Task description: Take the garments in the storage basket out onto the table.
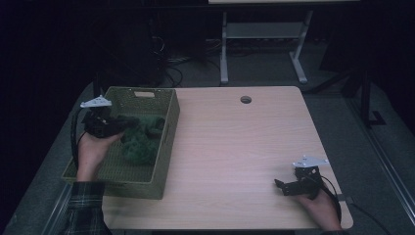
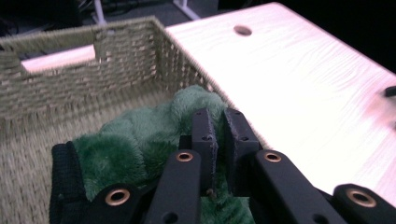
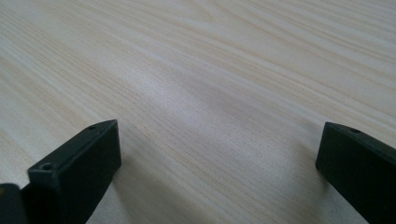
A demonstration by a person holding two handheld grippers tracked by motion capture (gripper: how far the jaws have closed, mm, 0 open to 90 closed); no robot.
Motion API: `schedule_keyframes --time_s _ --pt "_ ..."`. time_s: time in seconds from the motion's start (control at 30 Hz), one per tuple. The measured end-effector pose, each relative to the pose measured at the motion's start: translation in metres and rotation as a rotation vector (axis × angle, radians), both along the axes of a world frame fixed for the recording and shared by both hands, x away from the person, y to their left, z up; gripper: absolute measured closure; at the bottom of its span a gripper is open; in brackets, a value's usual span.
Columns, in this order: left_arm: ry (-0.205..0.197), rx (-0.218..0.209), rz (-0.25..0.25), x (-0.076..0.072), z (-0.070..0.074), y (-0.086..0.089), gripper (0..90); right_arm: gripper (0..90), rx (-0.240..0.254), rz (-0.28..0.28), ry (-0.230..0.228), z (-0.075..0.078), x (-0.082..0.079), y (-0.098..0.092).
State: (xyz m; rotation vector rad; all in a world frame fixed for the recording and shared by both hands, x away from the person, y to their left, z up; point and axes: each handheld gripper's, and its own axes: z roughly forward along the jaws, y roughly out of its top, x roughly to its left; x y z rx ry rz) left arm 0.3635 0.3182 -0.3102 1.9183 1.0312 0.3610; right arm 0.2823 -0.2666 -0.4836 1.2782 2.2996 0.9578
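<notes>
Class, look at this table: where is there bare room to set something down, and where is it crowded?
Free: the tabletop between the basket and the right gripper, up to the round hole. Crowded: inside the basket, with the green plush cloth and left gripper.

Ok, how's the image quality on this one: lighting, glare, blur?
High view: dim, background nearly black, table evenly lit, green cloth dark in the basket. Left gripper view: tabletop blown out to near white on the right, near links soft, cloth and pads sharp enough. Right gripper view: wood grain clear, a pale sheen mid-frame, jaw tips slightly soft.
</notes>
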Motion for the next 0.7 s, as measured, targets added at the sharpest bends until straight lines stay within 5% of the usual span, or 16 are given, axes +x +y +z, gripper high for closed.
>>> schedule_keyframes --time_s 0.7 --pt "-0.157 -0.09 -0.071 -0.015 0.067 -0.019 83.7 0.0 0.0 0.0 0.0 0.0 0.0 0.0"
